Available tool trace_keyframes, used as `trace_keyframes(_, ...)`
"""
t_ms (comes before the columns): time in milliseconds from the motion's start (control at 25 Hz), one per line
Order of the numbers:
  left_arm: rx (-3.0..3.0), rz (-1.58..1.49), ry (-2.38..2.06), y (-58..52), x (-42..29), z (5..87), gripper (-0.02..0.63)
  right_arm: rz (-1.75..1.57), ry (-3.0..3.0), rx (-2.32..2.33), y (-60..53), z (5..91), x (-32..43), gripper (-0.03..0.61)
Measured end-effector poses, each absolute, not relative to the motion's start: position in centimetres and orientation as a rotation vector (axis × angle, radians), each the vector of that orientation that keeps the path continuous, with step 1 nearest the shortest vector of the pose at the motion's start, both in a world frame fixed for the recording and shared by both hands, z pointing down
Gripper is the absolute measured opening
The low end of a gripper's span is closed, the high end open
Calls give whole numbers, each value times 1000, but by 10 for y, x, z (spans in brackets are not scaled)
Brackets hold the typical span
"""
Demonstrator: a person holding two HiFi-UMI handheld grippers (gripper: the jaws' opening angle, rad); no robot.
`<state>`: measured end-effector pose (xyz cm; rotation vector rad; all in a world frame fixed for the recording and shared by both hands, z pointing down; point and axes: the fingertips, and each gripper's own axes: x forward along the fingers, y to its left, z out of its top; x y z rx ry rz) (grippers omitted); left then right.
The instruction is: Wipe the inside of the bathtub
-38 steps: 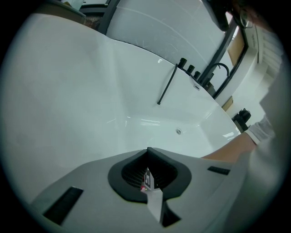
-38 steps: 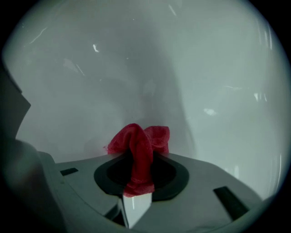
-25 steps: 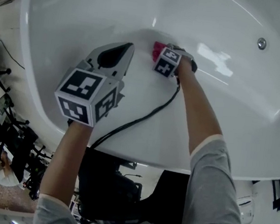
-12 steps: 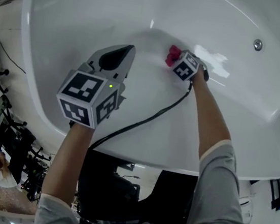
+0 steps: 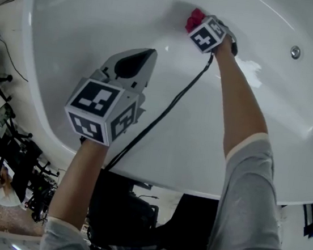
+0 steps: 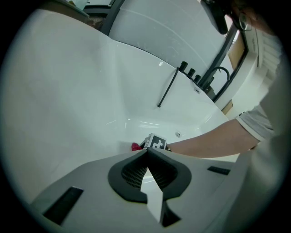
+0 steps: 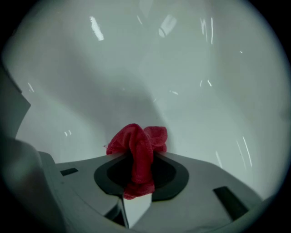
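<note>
— Left gripper (image 6: 148, 154)?
— Nearest, its grey jaws pressed together on nothing, held over the glossy white bathtub (image 5: 73, 19).
— Right gripper (image 7: 141, 157)?
— Farther in, pinching a crumpled red cloth (image 7: 136, 141) that bunches beyond its tips at the tub's inner wall.

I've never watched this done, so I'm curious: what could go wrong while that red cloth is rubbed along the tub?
The red cloth is pinched only as a narrow fold by the right gripper; rubbing the slick bathtub wall might tug it loose. The black cable trailing across the tub could snag.
</note>
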<state>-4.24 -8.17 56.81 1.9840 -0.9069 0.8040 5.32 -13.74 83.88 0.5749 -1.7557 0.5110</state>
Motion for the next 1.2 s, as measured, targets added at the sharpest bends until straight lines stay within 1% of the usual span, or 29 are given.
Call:
trace_keyframes(120,1978,804,-915,-81,-49,569,5,481,-1762,587,-135,832,39,101)
trace_keyframes(320,1967,810,-916,-78,-52,573,5,408,-1815,423,-102,840,-3,100)
trace_keyframes(560,1967,801,-926,-82,-60,566,5,446,-1859,249,-46,837,-44,101)
trace_keyframes(680,1965,805,-927,-80,-58,568,5,519,-1874,225,-25,841,-46,101)
trace_keyframes(880,1960,794,-934,-80,-65,569,5,781,-1896,198,-8,842,-66,101)
trace_keyframes(1200,1952,773,-939,-76,-67,570,6,893,-1891,126,3,828,-89,97)
